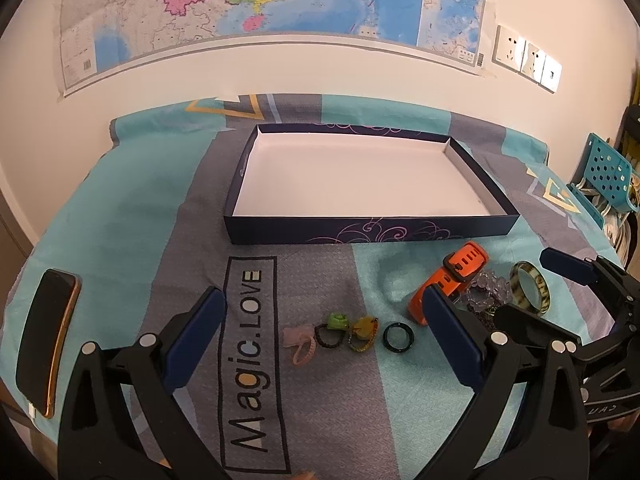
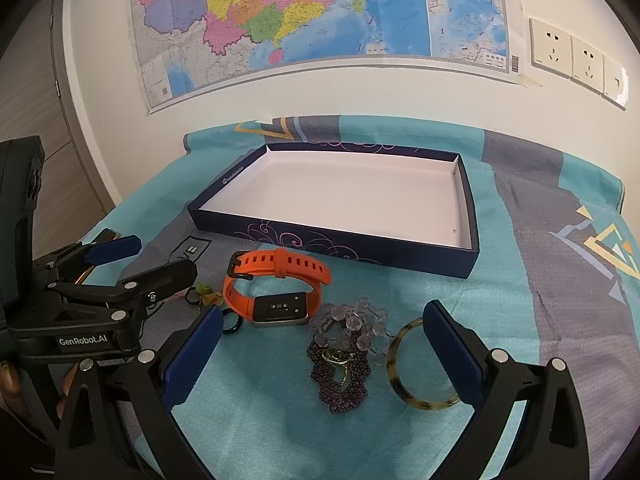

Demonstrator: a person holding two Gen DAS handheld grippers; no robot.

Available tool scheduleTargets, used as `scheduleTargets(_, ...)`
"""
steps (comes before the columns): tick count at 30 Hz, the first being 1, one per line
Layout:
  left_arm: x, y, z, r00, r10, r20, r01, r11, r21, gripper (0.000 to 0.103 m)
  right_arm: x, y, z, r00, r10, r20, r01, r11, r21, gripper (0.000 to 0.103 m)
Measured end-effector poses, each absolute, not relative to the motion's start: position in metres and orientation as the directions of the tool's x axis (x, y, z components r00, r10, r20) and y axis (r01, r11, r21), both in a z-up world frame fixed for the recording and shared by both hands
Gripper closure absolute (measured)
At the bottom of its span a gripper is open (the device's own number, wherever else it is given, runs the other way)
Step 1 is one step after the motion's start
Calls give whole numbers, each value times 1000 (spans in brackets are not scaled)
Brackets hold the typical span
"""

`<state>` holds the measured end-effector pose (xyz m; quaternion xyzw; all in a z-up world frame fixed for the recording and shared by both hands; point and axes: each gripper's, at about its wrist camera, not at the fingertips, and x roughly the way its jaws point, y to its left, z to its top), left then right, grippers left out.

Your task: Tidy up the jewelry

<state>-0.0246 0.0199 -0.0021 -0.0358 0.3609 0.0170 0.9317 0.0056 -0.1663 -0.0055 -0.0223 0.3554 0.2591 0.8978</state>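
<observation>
A dark blue box lid [image 1: 372,232] [image 2: 332,240] with a white inside lies empty at mid-table. In front of it sit an orange watch [image 1: 444,284] [image 2: 276,292], a clear bead bracelet [image 2: 360,322], a dark purple bead bracelet [image 2: 340,376] and a tortoiseshell bangle [image 1: 532,288] [image 2: 416,364]. A row of small rings lies to the left: pink [image 1: 298,344], green-topped [image 1: 332,328], yellow [image 1: 362,334], dark [image 1: 397,335]. My left gripper [image 1: 324,320] hangs open over the rings. My right gripper [image 2: 323,334] hangs open over the bracelets. Neither holds anything.
A phone [image 1: 44,340] lies at the table's left edge. A turquoise patterned cloth [image 1: 132,216] covers the table. A map and wall sockets [image 2: 576,56] hang behind. A teal perforated rack [image 1: 604,172] stands off the right side.
</observation>
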Motion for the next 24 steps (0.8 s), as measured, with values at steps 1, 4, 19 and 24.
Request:
scheduleTargets(1, -24, 20, -2, 739, 6, -674, -58, 997, -55, 6, 6, -166, -6, 613, 449, -650, -481, 865, 144, 6)
scheduleTargets(4, -25, 21, -1, 741, 5, -672, -59, 997, -57, 6, 5, -166, -5, 613, 451, -649, -483, 864, 143, 6)
scheduleTargets(19, -29, 28, 5, 760, 16, -649, -74, 995, -62, 6, 1, -159, -3, 614, 453, -646, -498, 858, 129, 6)
scheduleTargets(24, -27, 40, 2, 753, 17, -658, -104, 990, -94, 6, 1, -158, -2, 613, 454, -647, -500, 857, 127, 6)
